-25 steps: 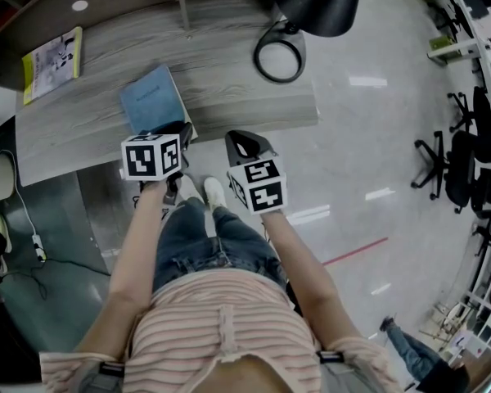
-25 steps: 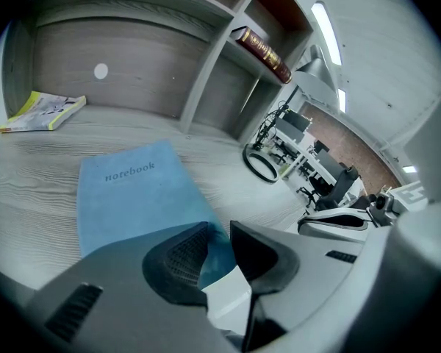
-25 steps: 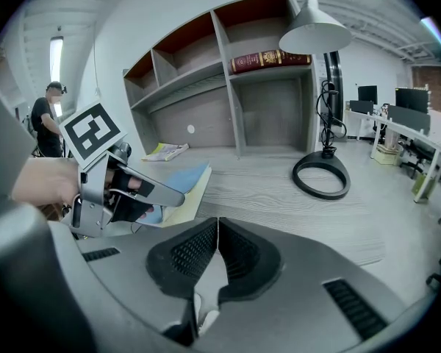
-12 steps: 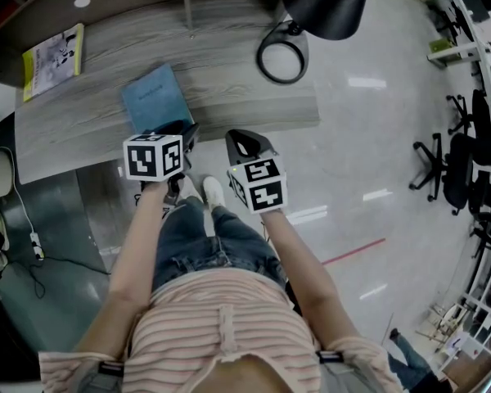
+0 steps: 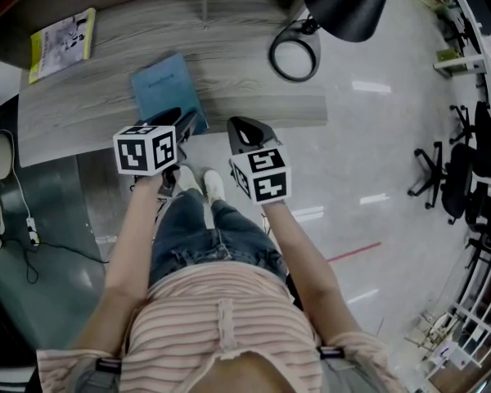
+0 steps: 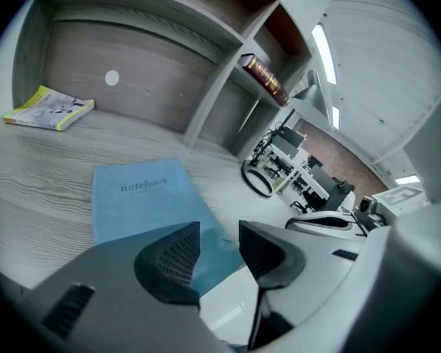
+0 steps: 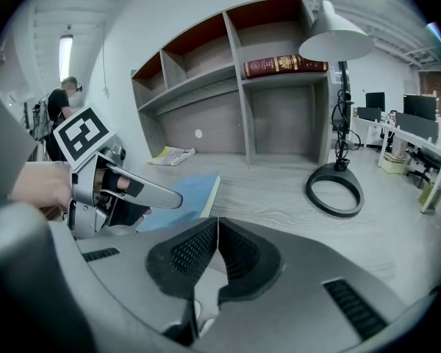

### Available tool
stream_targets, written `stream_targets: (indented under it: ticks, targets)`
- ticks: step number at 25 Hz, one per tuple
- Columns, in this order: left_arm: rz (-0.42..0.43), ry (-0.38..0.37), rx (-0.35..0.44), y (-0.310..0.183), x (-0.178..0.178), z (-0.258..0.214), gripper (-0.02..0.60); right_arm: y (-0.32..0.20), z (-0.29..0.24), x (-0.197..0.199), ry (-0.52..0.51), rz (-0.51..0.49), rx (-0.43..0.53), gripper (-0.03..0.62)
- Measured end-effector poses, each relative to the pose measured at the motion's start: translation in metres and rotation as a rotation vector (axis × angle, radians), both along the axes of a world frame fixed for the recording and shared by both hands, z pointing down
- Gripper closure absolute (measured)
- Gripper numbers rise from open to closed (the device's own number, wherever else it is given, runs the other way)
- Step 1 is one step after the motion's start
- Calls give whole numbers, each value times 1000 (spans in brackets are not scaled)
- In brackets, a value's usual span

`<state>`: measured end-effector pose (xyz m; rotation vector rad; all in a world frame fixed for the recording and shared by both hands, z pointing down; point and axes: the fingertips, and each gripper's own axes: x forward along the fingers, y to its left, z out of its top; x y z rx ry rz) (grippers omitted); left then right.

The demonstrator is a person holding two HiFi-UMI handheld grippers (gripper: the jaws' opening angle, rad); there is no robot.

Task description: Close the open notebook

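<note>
Notebook point(image 5: 165, 91) lies closed on the desk point(image 5: 82, 121); left gripper's point(image 6: 219, 245) jaws are opening, gripping nothing; right gripper's point(image 7: 217, 237) jaws together, empty.

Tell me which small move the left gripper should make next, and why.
Probably pull the left gripper back, clear of the notebook. The notebook lies shut and flat on the desk, cover up, and the jaws are opening with nothing gripped between them, so the closing looks done.
</note>
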<state>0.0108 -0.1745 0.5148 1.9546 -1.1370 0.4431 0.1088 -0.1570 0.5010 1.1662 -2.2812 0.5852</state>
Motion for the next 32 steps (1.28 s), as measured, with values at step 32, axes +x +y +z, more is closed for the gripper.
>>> stream_targets:
  ticks: [32]
  targets:
    - [-312, -33, 372, 45, -108, -109, 571, 3, -95, -83, -203, -241, 201, 576]
